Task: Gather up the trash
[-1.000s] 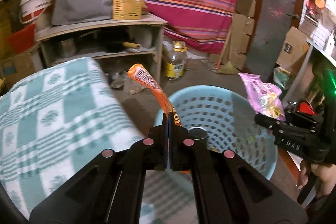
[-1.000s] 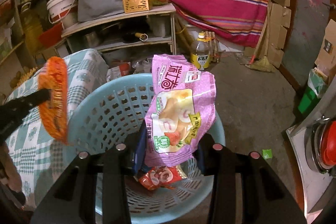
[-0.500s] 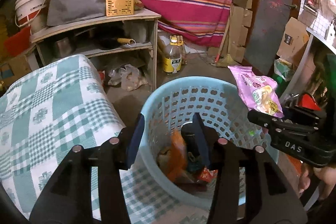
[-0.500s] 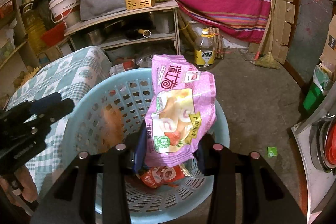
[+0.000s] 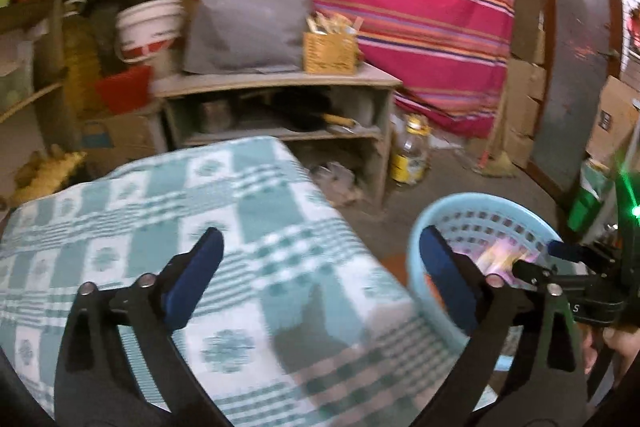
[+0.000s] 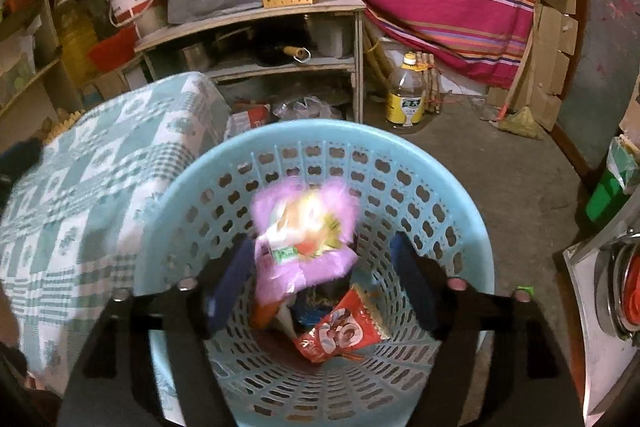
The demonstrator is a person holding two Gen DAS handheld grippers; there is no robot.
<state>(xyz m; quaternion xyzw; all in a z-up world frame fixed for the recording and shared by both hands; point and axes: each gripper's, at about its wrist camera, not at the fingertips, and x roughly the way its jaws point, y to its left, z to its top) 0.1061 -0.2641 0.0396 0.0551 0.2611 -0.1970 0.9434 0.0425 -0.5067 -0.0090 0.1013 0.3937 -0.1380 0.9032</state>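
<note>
Pink snack wrapper, blurred, above blue basket.
Lies between right gripper jaws, just opened, unclamped; left gripper spread, empty.

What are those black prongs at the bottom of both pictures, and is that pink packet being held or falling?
No robot here: a person holds a hand tool with two fingers in each hand, and a small camera on each tool looks along its fingers. One picture is from the left gripper, over a green checked cloth. The other is from the right gripper, above a blue basket. Both grippers have just been opening. The pink packet looks blurred between the right fingers, and neither pad presses it, so it seems to be dropping into the basket, where a red wrapper already lies. The left gripper holds nothing.
</note>
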